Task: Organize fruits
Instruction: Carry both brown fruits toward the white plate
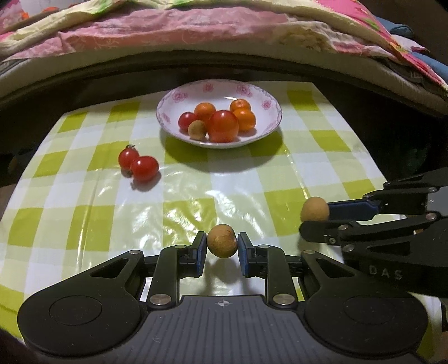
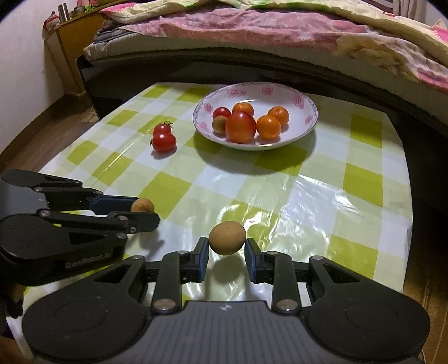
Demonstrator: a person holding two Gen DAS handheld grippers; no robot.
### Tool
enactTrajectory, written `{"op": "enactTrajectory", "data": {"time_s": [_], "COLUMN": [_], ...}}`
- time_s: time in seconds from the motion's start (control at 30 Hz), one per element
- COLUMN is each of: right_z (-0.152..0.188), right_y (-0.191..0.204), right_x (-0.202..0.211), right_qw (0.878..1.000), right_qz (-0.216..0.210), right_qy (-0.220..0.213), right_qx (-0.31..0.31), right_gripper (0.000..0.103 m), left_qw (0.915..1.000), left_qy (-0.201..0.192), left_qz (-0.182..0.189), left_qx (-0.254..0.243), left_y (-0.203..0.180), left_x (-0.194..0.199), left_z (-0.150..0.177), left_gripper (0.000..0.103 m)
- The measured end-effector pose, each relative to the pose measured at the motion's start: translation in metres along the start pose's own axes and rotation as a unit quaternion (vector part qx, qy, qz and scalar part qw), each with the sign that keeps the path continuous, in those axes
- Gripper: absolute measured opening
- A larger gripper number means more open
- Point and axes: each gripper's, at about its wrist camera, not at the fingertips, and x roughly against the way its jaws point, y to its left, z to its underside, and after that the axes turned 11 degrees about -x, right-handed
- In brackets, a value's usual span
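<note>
I am holding one brown longan point(image 1: 222, 241) in my left gripper point(image 1: 222, 246), its blue pads pinching the fruit from both sides, lifted just above the tablecloth with its shadow showing beneath. A second longan point(image 2: 227, 238) is sitting between the fingers of my right gripper point(image 2: 227, 249); the left pad is touching it, while a thin gap is showing at the right pad, so I cannot tell whether that grip is really closing on it. It too is hanging clear of the cloth, above its own shadow. The two grippers are working side by side near the table's close edge, each visible from the other's camera.

Further out, two cherry tomatoes point(image 1: 138, 163) are lying on the cloth, touching one another, to the left of the plate point(image 1: 173, 131). The white, pink-flowered plate is carrying a large tomato point(image 1: 223, 126), a small tomato, three little oranges point(image 1: 244, 119) and another longan point(image 1: 196, 129). All of it is resting on the green-and-white checked tablecloth point(image 1: 322, 173), and beyond the table a bed with pink quilts point(image 2: 252, 25) is running across the back.
</note>
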Motion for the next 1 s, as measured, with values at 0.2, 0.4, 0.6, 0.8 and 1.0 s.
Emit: {"op": "enactTrajectory", "data": {"time_s": [0.2, 0.4, 0.6, 0.8, 1.0], "right_z": [-0.006, -0.01, -0.016, -0.025, -0.039], "right_y": [0.002, 0.001, -0.002, -0.007, -0.012], "right_x": [-0.001, -0.003, -0.003, -0.002, -0.004], "right_qw": [1.0, 1.0, 1.0, 0.999, 0.999], "right_qz": [-0.006, -0.01, -0.011, -0.009, -0.012], "right_qy": [-0.005, -0.005, -0.01, -0.019, -0.029], "right_qx": [-0.004, -0.012, -0.02, -0.032, -0.045], "right_gripper": [0.031, 0.031, 0.031, 0.031, 0.031], "left_qw": [1.0, 1.0, 1.0, 0.9998, 0.9997], "left_qy": [-0.001, 0.001, -0.007, -0.016, -0.024], "left_qz": [0.004, 0.003, 0.001, -0.003, -0.009], "left_qx": [-0.003, 0.0, -0.002, -0.007, -0.006], "left_y": [-0.003, -0.002, -0.001, -0.001, 0.002], "left_x": [-0.003, -0.006, -0.008, -0.011, -0.016], "left_z": [-0.005, -0.008, -0.016, -0.029, -0.042], "left_gripper": [0.031, 0.031, 0.031, 0.029, 0.029]}}
